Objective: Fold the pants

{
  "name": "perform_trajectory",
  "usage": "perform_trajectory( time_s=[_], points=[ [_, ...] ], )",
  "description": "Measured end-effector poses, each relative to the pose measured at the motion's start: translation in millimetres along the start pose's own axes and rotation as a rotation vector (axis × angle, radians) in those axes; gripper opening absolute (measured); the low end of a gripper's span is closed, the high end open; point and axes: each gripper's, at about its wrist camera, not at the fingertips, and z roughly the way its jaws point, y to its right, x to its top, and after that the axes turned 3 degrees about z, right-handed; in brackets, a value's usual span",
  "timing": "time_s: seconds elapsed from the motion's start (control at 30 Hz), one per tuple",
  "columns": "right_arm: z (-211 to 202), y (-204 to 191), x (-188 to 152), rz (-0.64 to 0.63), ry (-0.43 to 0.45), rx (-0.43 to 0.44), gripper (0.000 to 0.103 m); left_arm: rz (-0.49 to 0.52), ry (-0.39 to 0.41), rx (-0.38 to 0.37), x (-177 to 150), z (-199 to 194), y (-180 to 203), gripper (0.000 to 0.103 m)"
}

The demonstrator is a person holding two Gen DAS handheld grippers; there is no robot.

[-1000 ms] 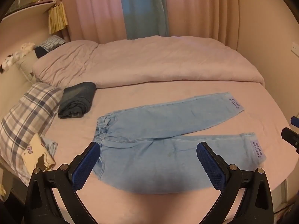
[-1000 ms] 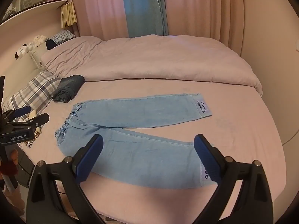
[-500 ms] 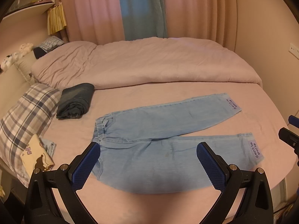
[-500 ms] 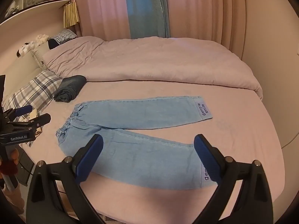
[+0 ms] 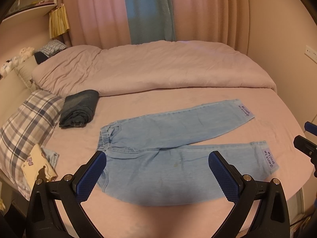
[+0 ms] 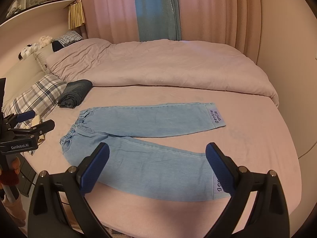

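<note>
Light-blue denim pants (image 5: 178,150) lie flat and unfolded on the pink bed sheet (image 5: 198,214), waistband toward the plaid pillow (image 5: 23,127), legs splayed apart. Left gripper (image 5: 156,176) and right gripper (image 6: 156,166) hover above the near leg, jaws spread wide, both empty.

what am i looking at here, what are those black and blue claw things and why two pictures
Those claws are two hand-held grippers, no robot arm; a person carries one in each hand. Each picture comes from a camera on one gripper, looking along its blue-padded fingers: the left gripper and the right gripper. Both are open and hold nothing. On the pink bed sheet lie light blue denim pants, spread flat with the legs apart, waiting to be folded. Beside them sit a dark folded denim garment and a plaid pillow.
</note>
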Motion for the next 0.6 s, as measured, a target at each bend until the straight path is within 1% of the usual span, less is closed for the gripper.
perform_trajectory(
  time_s=[0.6],
  points=[
    [-1.4, -4.0, -0.3, -0.009, 0.004, -0.001, 0.098, 0.002, 0.006, -0.005, -2.1, -0.7, 0.2, 0.103]
  ],
)
